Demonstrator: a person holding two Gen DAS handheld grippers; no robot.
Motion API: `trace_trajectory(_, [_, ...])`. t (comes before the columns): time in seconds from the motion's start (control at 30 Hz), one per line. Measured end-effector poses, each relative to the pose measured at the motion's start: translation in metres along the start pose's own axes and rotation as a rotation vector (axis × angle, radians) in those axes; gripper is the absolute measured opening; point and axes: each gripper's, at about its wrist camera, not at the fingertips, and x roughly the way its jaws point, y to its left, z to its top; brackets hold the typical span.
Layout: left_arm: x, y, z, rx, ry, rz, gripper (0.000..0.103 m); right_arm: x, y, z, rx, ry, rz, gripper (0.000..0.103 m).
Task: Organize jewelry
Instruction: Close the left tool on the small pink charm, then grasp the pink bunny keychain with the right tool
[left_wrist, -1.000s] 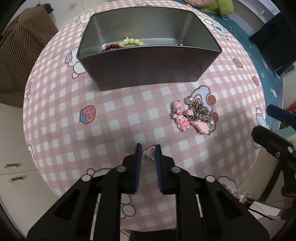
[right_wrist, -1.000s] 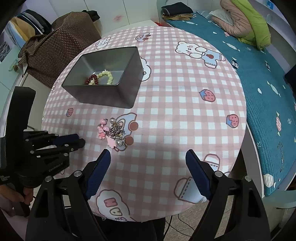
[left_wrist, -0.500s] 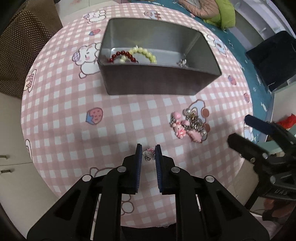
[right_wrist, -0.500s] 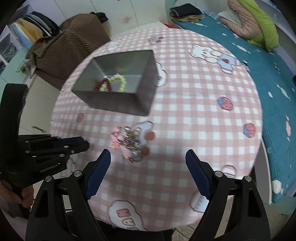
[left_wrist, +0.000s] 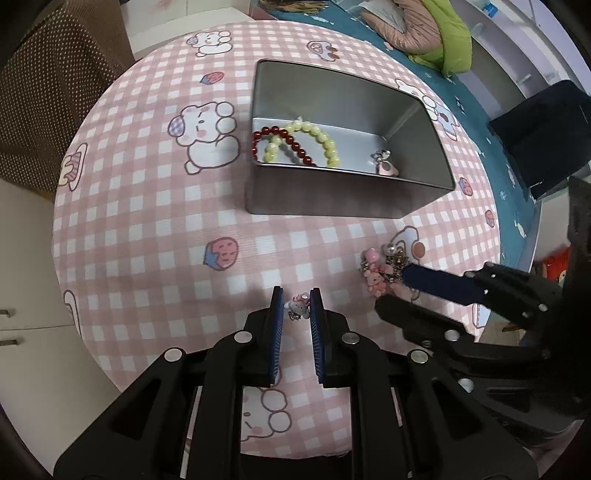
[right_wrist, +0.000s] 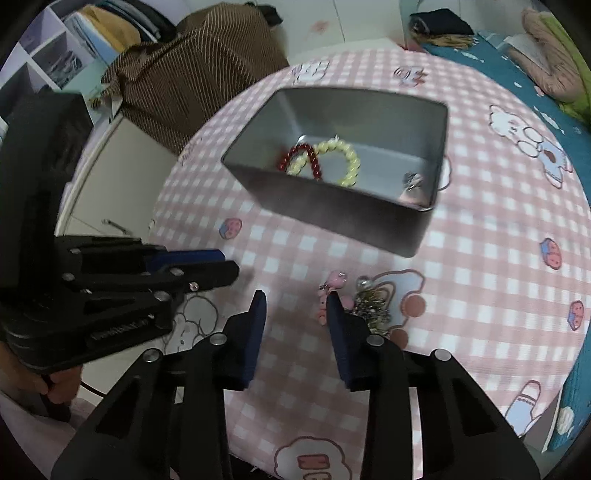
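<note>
Up close, the left gripper (left_wrist: 296, 303) pinches a small white-and-pink charm (left_wrist: 297, 305) between its nearly closed blue pads, held above the pink checked tablecloth (left_wrist: 147, 229). Further right, the right gripper (right_wrist: 295, 301) stands partly open, its right finger touching the heap of pink charms and chain (right_wrist: 354, 302) lying on the cloth just in front of the tin (right_wrist: 332, 218). Inside the tin lie a red bracelet (left_wrist: 273, 142), a yellow bracelet (left_wrist: 314, 138) and another charm (left_wrist: 384, 164).

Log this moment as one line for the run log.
left hand-held gripper: shut on cat charm | right hand-held gripper: open, at charm pile | metal tin: two bead bracelets, one charm
</note>
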Motion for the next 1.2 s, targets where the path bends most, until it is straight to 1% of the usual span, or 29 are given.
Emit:
trace_trajectory(0.07, [0.0, 0.005, 0.0, -0.007, 0.002, -0.007, 0.015, 0.006, 0.0, -0.001, 0.009, 0.022, 0.0, 0.028])
trace_trajectory(0.13, [-0.002, 0.013, -0.001, -0.015, 0.008, -0.017, 0.015, 0.01, -0.001, -0.002, 0.019, 0.036, -0.003, 0.028])
trace_trajectory(0.23, [0.001, 0.016, -0.002, -0.015, 0.016, -0.024, 0.015, 0.018, -0.005, -0.003, 0.045, 0.059, -0.043, 0.028])
trace_trajectory(0.33, [0.003, 0.018, -0.003, -0.013, 0.024, -0.031, 0.015, 0.021, -0.008, -0.002, 0.064, 0.057, -0.051, 0.026])
trace_trajectory(0.53, [0.009, 0.019, -0.001, -0.002, 0.034, -0.036, 0.015, 0.029, 0.0, 0.001, 0.03, 0.054, -0.114, 0.026])
trace_trajectory(0.6, [0.01, 0.02, -0.002, -0.002, 0.039, -0.036, 0.015, 0.034, 0.01, 0.001, -0.023, 0.054, -0.168, 0.025])
trace_trajectory(0.7, [0.012, 0.022, -0.003, 0.002, 0.041, -0.041, 0.015, 0.04, 0.025, 0.0, -0.117, 0.057, -0.269, 0.016])
trace_trajectory(0.87, [0.01, 0.022, -0.003, 0.015, 0.034, -0.044, 0.015, 0.041, 0.025, 0.001, -0.09, 0.059, -0.266, 0.015])
trace_trajectory(0.93, [0.007, 0.021, -0.002, 0.022, 0.027, -0.04, 0.015, 0.039, 0.02, 0.003, -0.053, 0.062, -0.234, 0.015])
trace_trajectory(1.0, [0.004, 0.02, -0.001, 0.025, 0.02, -0.039, 0.015, 0.036, 0.013, 0.004, -0.022, 0.06, -0.227, 0.015])
trace_trajectory(1.1, [0.0, 0.019, 0.001, 0.029, 0.008, -0.042, 0.015, 0.023, 0.009, 0.006, 0.002, 0.034, -0.213, 0.015])
trace_trajectory(1.2, [-0.007, 0.015, 0.003, 0.042, -0.009, -0.049, 0.015, -0.001, 0.002, 0.006, 0.033, -0.005, -0.191, 0.015])
